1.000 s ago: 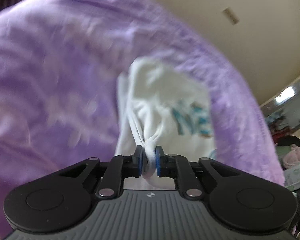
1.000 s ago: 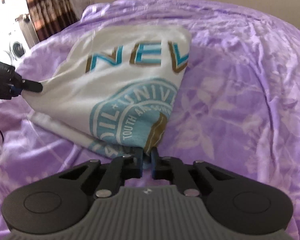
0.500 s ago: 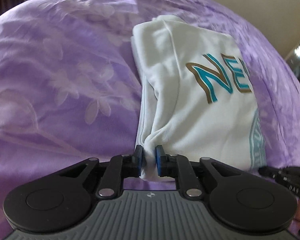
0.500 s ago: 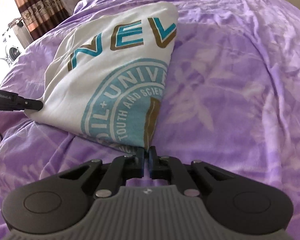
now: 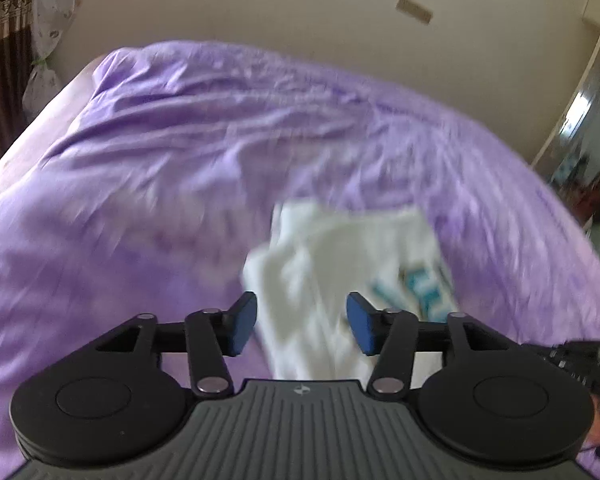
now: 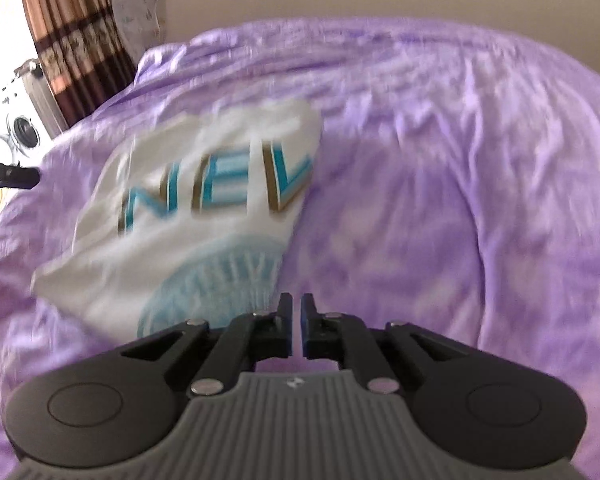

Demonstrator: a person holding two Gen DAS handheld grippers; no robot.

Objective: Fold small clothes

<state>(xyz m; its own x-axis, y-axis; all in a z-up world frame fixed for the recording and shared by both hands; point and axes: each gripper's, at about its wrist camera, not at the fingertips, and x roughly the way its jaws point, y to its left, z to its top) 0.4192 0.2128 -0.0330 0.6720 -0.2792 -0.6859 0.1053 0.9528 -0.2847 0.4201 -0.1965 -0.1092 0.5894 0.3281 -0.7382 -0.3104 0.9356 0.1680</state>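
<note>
Jaws of the left gripper (image 5: 301,322) stand spread wide with nothing between them; those of the right gripper (image 6: 297,330) are nearly together, a narrow gap showing, and seem to pinch nothing. Folded into a rough rectangle, the white shirt (image 6: 188,220) lies on the purple bedsheet (image 6: 440,200), just ahead of both grippers. Its near edge could snag on a jaw tip and spoil the fold. No containers are in view.

- Left gripper (image 5: 301,322): black linkage arms, silver rivets, blue pads (image 5: 360,323), ribbed grey body with a small logo.
- Right gripper (image 6: 296,326): same black arms, silver rivets, ribbed grey body.
</note>
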